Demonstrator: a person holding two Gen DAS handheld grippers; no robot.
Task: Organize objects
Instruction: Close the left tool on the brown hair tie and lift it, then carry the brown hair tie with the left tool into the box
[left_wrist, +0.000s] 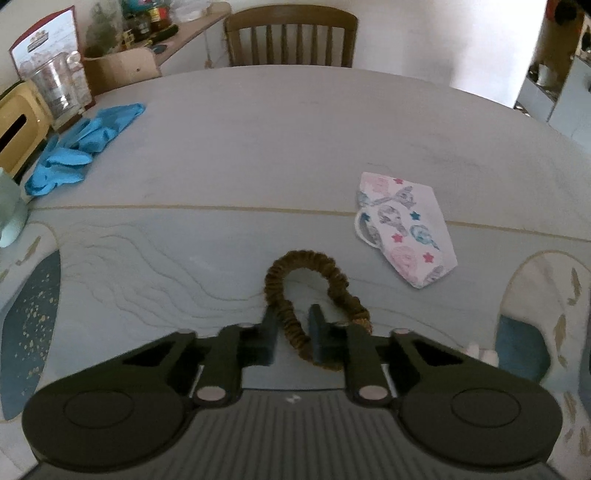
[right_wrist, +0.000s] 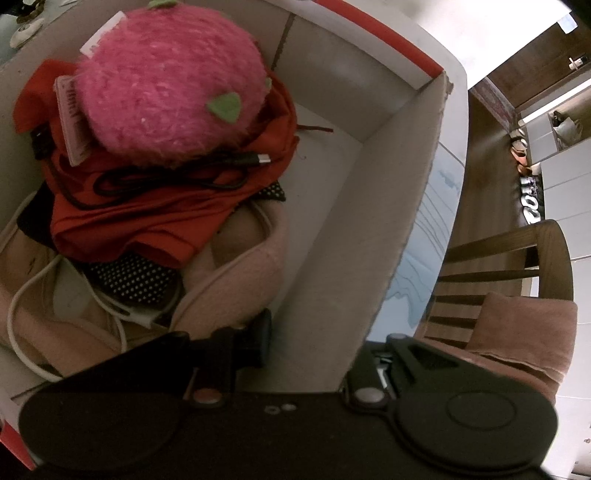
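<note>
A brown scrunchie (left_wrist: 295, 291) lies looped on the grey table mat (left_wrist: 236, 155). My left gripper (left_wrist: 293, 325) points down at it, and its two fingers pinch one strand of the loop between them. Further right, a patterned face mask (left_wrist: 402, 229) lies flat on the mat. In the right wrist view, my right gripper (right_wrist: 314, 347) straddles the near wall of a cardboard box (right_wrist: 369, 221), shut on that wall. One finger (right_wrist: 260, 332) is inside the box; the other is hidden outside it. The box holds a pink plush toy (right_wrist: 166, 88), red cloth (right_wrist: 155, 218), a black cable and pink slippers (right_wrist: 236, 280).
Blue gloves (left_wrist: 81, 147) lie at the mat's far left beside a glass jar (left_wrist: 59, 92) and a yellow container (left_wrist: 18, 133). A wooden chair (left_wrist: 291, 37) stands behind the table. Another chair with a pink cushion (right_wrist: 524, 332) stands right of the box.
</note>
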